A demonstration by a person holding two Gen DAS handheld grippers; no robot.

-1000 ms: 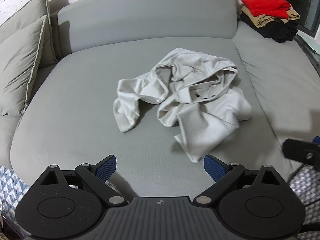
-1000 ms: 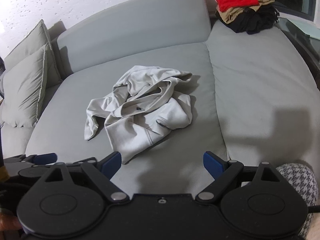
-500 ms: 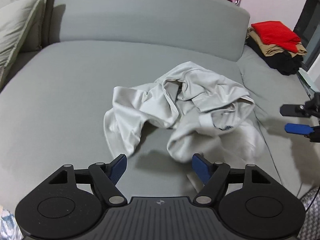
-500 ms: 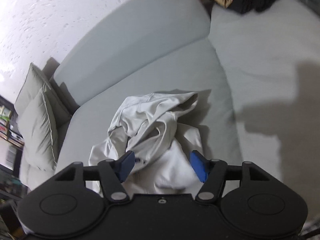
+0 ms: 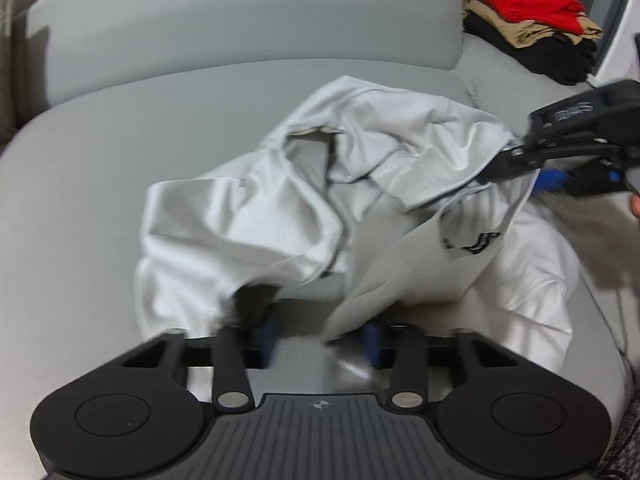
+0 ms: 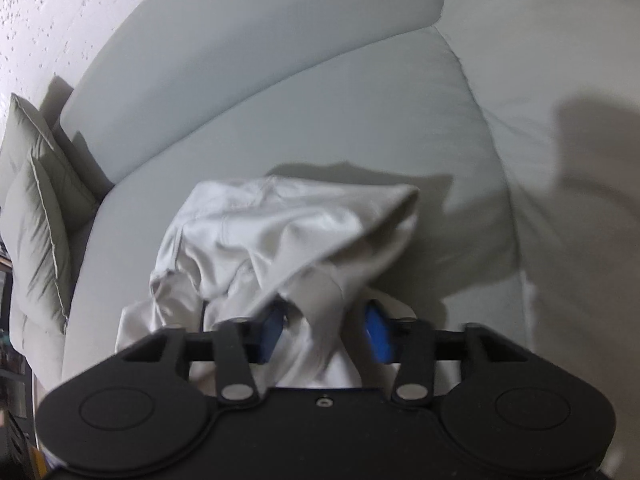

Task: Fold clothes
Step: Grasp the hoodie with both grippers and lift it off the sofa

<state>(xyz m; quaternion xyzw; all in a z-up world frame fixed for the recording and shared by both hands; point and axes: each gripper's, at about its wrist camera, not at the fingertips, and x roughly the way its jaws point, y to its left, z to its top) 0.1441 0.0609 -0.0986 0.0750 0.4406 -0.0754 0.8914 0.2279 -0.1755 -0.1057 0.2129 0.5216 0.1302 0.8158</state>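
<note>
A crumpled light-grey garment (image 5: pixel 248 216) lies in a heap on the grey sofa seat (image 5: pixel 80 200). My left gripper (image 5: pixel 319 336) is at the heap's near edge, jaws half closed, with a raised fold against its right pad and bare seat showing in the gap. In the right wrist view the garment (image 6: pixel 280 232) bunches between the blue pads of my right gripper (image 6: pixel 326 328), which is shut on it. The left wrist view shows that right gripper (image 5: pixel 520 172) pinching the heap's right edge.
A stack of folded red, tan and black clothes (image 5: pixel 528 8) sits on the sofa's far right section. Two grey cushions (image 6: pixel 36 216) lean at the left end. The backrest (image 6: pixel 240 60) curves behind the seat. Part of a hand (image 5: pixel 635 208) shows at the right edge.
Both grippers came in from the sofa's front edge to the garment and narrowed their jaws. The right one took hold of the right edge, and a fold has lifted.
</note>
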